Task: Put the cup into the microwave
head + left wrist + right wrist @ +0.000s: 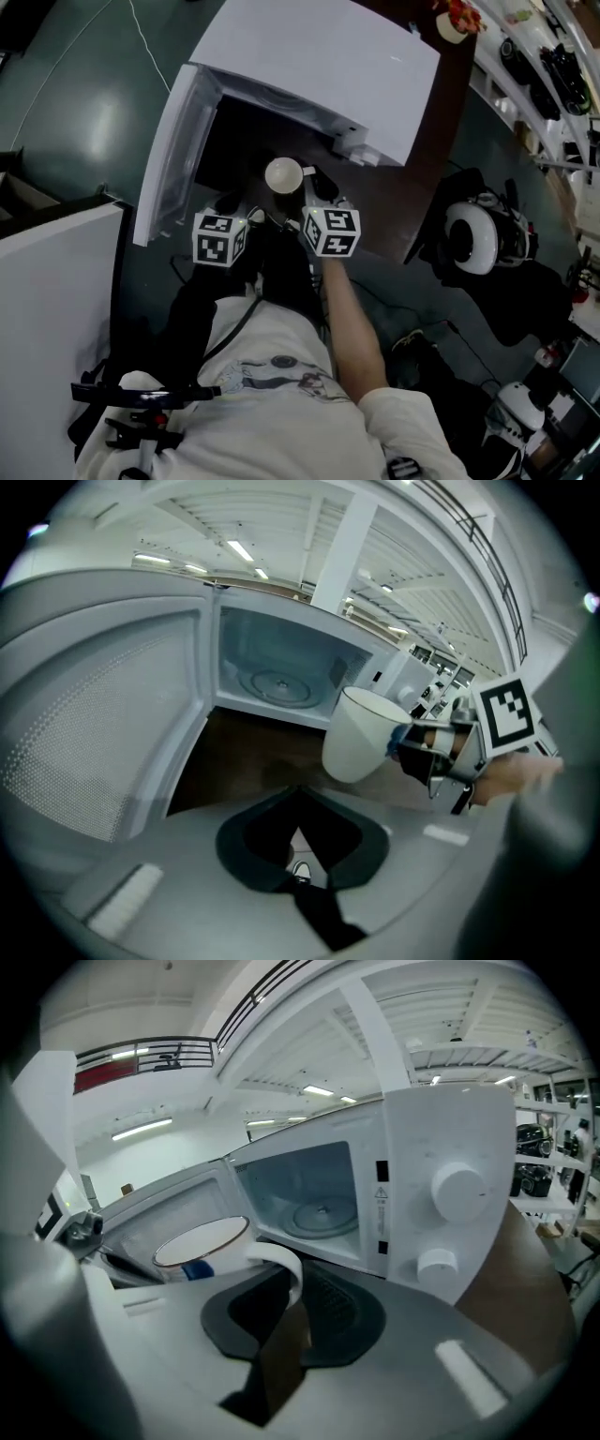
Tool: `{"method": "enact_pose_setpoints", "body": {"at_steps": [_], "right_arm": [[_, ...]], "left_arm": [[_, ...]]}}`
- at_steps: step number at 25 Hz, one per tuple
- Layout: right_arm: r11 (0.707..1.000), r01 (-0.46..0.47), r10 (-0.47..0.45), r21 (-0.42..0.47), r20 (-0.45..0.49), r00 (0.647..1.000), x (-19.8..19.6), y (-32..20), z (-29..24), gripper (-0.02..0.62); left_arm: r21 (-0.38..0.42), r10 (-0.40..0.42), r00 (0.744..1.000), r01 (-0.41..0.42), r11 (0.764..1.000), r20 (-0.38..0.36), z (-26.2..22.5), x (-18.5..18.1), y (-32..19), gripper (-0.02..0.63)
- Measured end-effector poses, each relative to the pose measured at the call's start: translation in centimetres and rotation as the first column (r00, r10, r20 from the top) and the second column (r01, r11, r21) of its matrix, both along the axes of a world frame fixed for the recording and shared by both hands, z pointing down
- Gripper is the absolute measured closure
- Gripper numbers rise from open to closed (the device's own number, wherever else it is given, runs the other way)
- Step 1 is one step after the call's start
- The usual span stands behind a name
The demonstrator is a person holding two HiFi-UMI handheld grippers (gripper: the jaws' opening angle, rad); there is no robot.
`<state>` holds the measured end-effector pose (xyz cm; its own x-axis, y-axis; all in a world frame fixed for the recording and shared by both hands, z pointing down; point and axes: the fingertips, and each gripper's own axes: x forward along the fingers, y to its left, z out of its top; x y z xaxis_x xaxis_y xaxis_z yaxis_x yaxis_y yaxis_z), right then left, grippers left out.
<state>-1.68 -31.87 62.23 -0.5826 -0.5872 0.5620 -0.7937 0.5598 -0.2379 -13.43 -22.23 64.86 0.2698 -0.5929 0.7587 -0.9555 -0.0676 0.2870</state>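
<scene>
A white cup point(283, 174) hangs in front of the open white microwave point(319, 66), just outside its dark cavity. My right gripper point(314, 183) is shut on the cup's handle point(286, 1265); the cup point(202, 1246) with its thin dark rim sits left of the jaws. Behind it the glass turntable point(323, 1213) shows inside the cavity. My left gripper point(230, 202) is beside the cup on the left, its tips point(300, 791) together with nothing between them. From there the cup point(361, 733) and the right gripper point(436, 757) show at the right, before the cavity point(281, 667).
The microwave door point(173, 141) stands swung open at the left. Two knobs point(459, 1190) are on its front panel. The microwave rests on a brown table point(403, 197). A white and black headset point(473, 234) lies at the right, with shelves behind. A white board point(47, 281) stands at the left.
</scene>
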Motion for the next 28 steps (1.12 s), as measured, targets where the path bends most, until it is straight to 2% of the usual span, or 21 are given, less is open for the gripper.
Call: {"method": "enact_pose_setpoints", "body": {"at_steps": [8,13,19,28], "right_arm": [[1.0,-0.015,0.015,0.013,0.022,1.0,-4.4,-5.3,0.7,0.551],[0.997,-0.064,0.062,0.043,0.05,0.997,-6.6,-10.0,0.7,0.551],[0.991,-0.112,0.109,0.078,0.044,0.993,-7.8,-14.4,0.9,0.55],[0.962,-0.257,0.25,0.098,0.076,0.965,-7.6,-18.8,1.5,0.551]], "left_arm": [[-0.017,-0.031,0.999,0.031,0.999,-0.01,0.7,-1.4,-0.4,0.607],[0.001,0.007,1.0,-0.007,1.0,0.004,0.6,-0.8,-0.8,0.607],[-0.012,-0.033,0.999,0.033,0.999,-0.015,1.1,-1.2,-2.7,0.607],[-0.005,-0.077,0.996,0.077,0.997,-0.043,0.7,-2.6,-4.5,0.607]]}}
